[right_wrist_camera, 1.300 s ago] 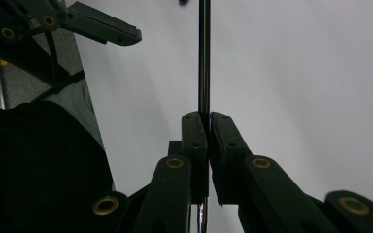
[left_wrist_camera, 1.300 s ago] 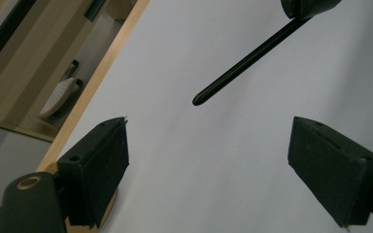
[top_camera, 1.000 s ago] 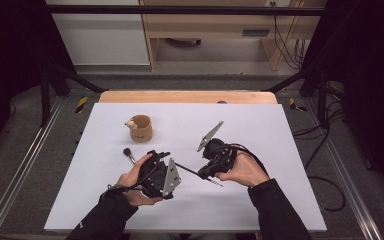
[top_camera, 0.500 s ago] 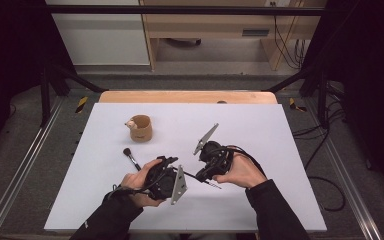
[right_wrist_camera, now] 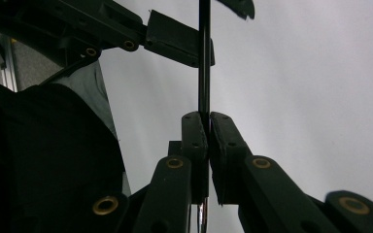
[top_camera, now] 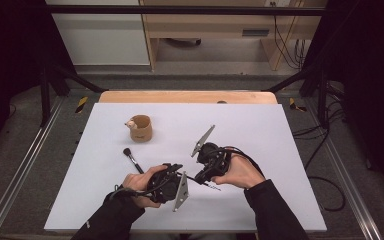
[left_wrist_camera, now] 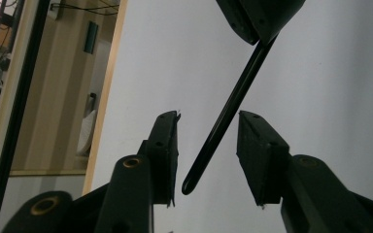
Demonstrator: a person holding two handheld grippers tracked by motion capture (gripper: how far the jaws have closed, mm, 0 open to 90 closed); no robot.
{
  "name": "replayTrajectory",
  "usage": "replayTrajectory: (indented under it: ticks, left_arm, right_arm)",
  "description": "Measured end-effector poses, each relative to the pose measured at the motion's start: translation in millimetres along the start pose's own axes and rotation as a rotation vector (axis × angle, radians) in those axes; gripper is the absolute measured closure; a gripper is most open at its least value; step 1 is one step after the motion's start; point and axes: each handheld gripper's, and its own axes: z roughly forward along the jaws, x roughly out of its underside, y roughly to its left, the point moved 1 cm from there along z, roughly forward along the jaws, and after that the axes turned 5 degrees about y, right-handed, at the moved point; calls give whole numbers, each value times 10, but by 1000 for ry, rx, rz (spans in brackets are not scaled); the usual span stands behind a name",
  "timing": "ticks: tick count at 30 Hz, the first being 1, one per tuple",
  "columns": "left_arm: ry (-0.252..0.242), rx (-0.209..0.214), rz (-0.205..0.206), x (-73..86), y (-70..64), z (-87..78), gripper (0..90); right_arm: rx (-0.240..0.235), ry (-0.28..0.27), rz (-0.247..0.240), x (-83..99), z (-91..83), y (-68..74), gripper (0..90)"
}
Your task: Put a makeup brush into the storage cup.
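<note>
Both hands have drawn closer near the surface's (top_camera: 280, 130) front edge. Right claw (right_wrist_camera: 208, 127) is clamped on a thin black rod (left_wrist_camera: 226, 114); left claw (left_wrist_camera: 208, 150) stands open around its free end, not touching. Behind lie a brush (top_camera: 131, 158) and a cup (top_camera: 141, 128); a wooden bench (top_camera: 205, 22) stands beyond.

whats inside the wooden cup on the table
A pale rounded item sticks up at the left rim of the wooden cup. The cup wall hides the rest, so what it is or what else lies inside cannot be told.
</note>
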Motion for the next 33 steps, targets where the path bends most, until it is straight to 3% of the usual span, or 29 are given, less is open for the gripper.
replayTrajectory:
  ticks: [7,18,26,27,33]
  left_arm:
    - [5,-14,59,-31,-37,-1,712]
    - [13,24,117,-38,-87,17,800]
    - [20,60,136,-42,-113,22,846]
    - [21,61,135,-43,-117,23,848]
    - [26,70,120,-28,-116,26,849]
  right_arm:
    - [-7,15,-11,-18,23,17,858]
    - [-18,18,-17,-11,16,27,856]
    - [-22,-4,-7,-1,-17,33,849]
    - [-19,-5,-23,4,-26,20,847]
    - [-10,-55,-10,20,-81,24,775]
